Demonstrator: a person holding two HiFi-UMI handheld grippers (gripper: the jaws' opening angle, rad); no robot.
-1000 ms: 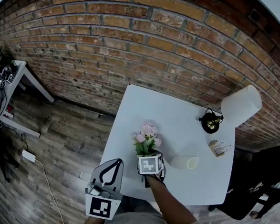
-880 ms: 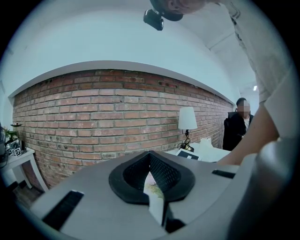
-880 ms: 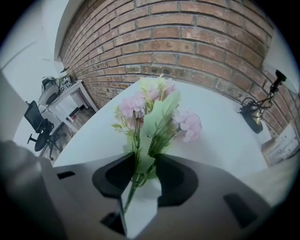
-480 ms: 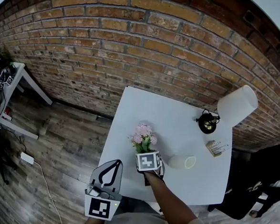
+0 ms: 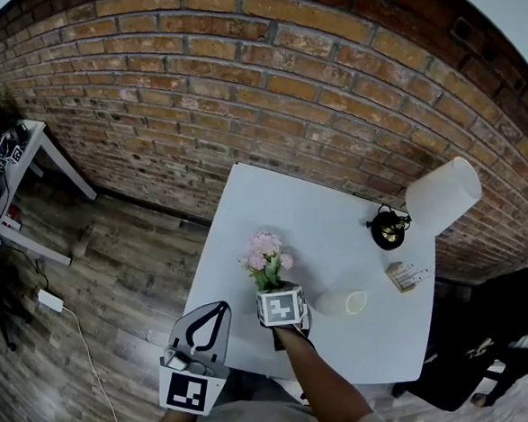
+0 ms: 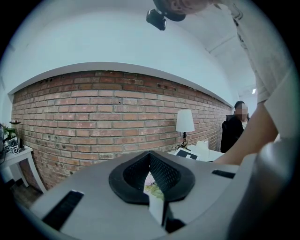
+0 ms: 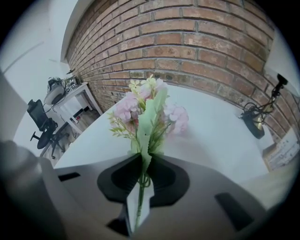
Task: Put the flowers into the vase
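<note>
Now: the right gripper (image 5: 273, 289) had just been closing its jaws. The black pads pinched the thin green stems of the flowers (image 5: 266, 255), a soft pink-and-cream bunch with pale leaves, heads toward 12 o'clock over the matte white square table (image 5: 327, 210). The vase (image 5: 341, 303), a smooth pale cylinder, lay on its side just beside that gripper at 3 o'clock, mouth toward 3. The left gripper (image 5: 219, 306), at 8 o'clock off the table edge, had its mesh-textured jaws together, empty.

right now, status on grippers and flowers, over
Right gripper fingers just closed, shut on the flowers by the stems. Left gripper shut, empty. Vase lies on its side on the table, right of the flowers.
</note>
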